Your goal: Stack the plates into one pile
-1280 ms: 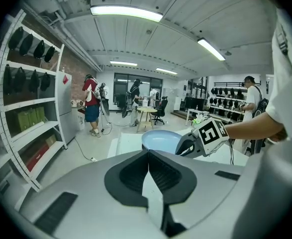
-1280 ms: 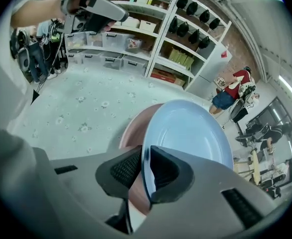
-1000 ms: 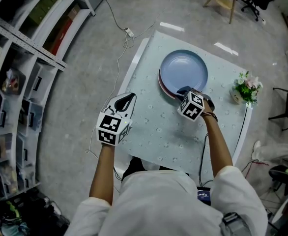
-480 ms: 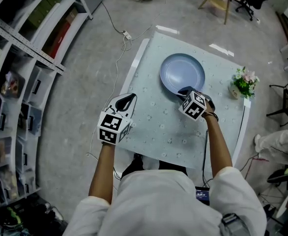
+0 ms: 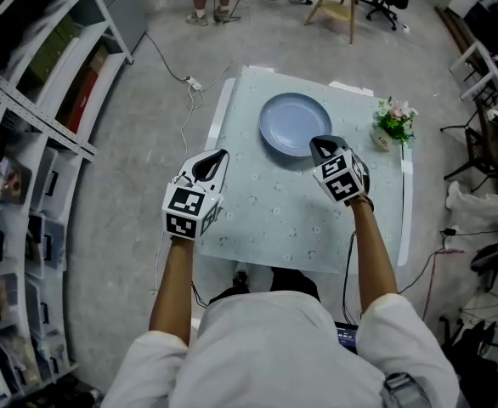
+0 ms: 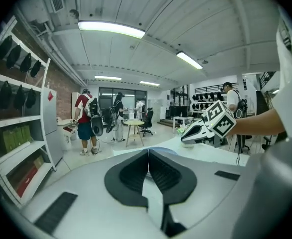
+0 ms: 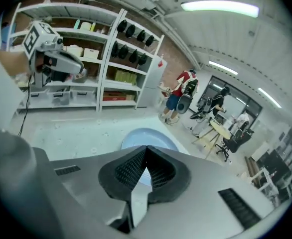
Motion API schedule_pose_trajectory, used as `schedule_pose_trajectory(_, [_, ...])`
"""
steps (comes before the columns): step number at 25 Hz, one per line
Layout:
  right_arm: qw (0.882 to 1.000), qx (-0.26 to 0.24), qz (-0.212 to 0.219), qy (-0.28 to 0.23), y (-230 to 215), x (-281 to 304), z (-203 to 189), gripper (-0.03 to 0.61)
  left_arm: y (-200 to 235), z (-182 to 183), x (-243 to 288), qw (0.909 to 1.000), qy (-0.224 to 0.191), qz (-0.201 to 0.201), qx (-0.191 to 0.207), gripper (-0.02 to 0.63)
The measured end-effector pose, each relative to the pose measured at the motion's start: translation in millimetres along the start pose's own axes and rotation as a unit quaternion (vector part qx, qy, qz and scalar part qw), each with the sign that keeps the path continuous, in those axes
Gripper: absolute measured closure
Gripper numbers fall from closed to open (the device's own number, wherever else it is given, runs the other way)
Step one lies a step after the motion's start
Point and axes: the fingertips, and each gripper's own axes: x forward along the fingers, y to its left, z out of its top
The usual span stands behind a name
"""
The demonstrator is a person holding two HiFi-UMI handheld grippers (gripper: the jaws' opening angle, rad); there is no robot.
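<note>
Head view: One blue plate [image 5: 295, 124] lies at the far middle of the worktop [image 5: 270, 219]. Whether others lie beneath it cannot be told from above. No loose plate shows elsewhere on the worktop. A small potted flower [image 5: 393, 124] stands near the far right corner, apart from the plate. The right tongs [image 5: 317, 145] hang just at the plate's near rim. The left tongs [image 5: 217, 158] hover over the near left edge, well apart from it.

Left gripper view: The tongs are clenched tip to tip with nothing between them. They point across the worktop towards the right tongs.

Right gripper view: These tongs are likewise clenched on nothing. The blue plate lies directly beyond their tips, not gripped.

Assessment: The stacking step appears finished, with the pile released. The next move calls only for drawing the right tongs clear without nudging the rim, then checking that the pile sits square.
</note>
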Motion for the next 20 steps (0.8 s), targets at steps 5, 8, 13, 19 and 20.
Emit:
schedule_pose_trajectory(5, [0.993, 0.073, -0.063, -0.068, -12, -78, 37, 0.565, -9, 38, -16, 0.9982, -0.048, -0.02, 0.03, 0.594])
schedule_pose_trajectory(8, [0.986, 0.091, -0.092, -0.103, -9, -123, 54, 0.566, -17, 63, -28, 0.9953, -0.076, -0.034, 0.049, 0.594])
schedule_pose_trajectory(13, [0.975, 0.108, -0.13, -0.141, 5, -188, 73, 0.566, -32, 92, -54, 0.9899, -0.11, -0.054, 0.072, 0.594])
schedule_pose_trajectory(19, [0.963, 0.115, -0.169, -0.176, 21, -248, 88, 0.566, -55, 121, -77, 0.9812, -0.14, -0.081, 0.105, 0.594])
schedule_pose_trajectory(20, [0.961, 0.116, -0.174, -0.181, 24, -255, 90, 0.566, -58, 126, -81, 0.9799, -0.145, -0.084, 0.108, 0.594])
